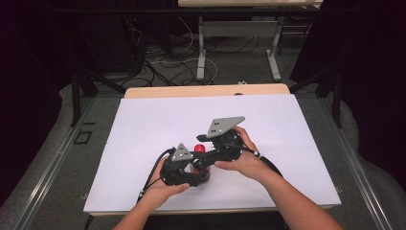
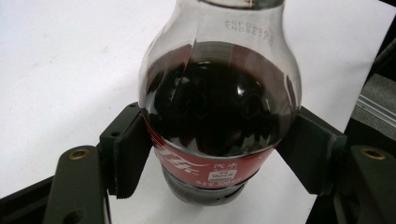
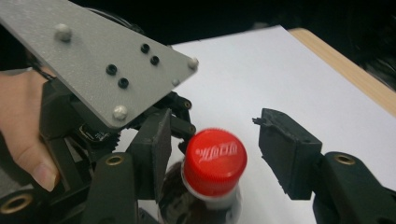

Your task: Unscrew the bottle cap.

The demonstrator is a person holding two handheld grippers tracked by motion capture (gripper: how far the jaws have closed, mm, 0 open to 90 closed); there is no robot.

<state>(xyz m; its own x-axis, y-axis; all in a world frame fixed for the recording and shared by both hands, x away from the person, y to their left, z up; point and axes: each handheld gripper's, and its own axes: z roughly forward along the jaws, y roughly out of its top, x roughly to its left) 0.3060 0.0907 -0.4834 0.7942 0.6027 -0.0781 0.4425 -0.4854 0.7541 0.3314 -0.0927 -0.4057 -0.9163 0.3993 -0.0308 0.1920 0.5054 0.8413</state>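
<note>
A: Report the left side first. What is the left gripper (image 1: 191, 173) doing?

B: It is clamped on the cola bottle (image 2: 219, 116). In the left gripper view both ribbed pads (image 2: 128, 156) press the bottle's sides at the top edge of the red label (image 2: 205, 165), below the rounded shoulder. The bottle stands upright on the white sheet (image 1: 143, 124), near the front middle of the table (image 1: 201, 90), between the two hands.

A: Function of that grip?

B: By my reading, it braces the bottle so the body cannot turn while the cap is worked.

A: Now the right side.

B: The right gripper (image 3: 219, 154) is over the bottle's top. Its jaws stand apart on either side of the red cap (image 3: 214, 161). The left-hand pad (image 3: 156, 149) sits just beside the cap; whether it touches cannot be told. The right-hand pad (image 3: 280, 154) is clearly apart from it. No grip on the cap at present.

A: Step in hand?

B: Cap removal, judged as mid-cycle: bottle held, cap seated on the neck, right jaws free of it.

A: Requirement for the next move?

B: Centre the cap between the right pads, close firmly on its ribbed rim, then twist about the bottle's upright axis. The left grip must hold against that turn, or the bottle may spin or tip.
</note>
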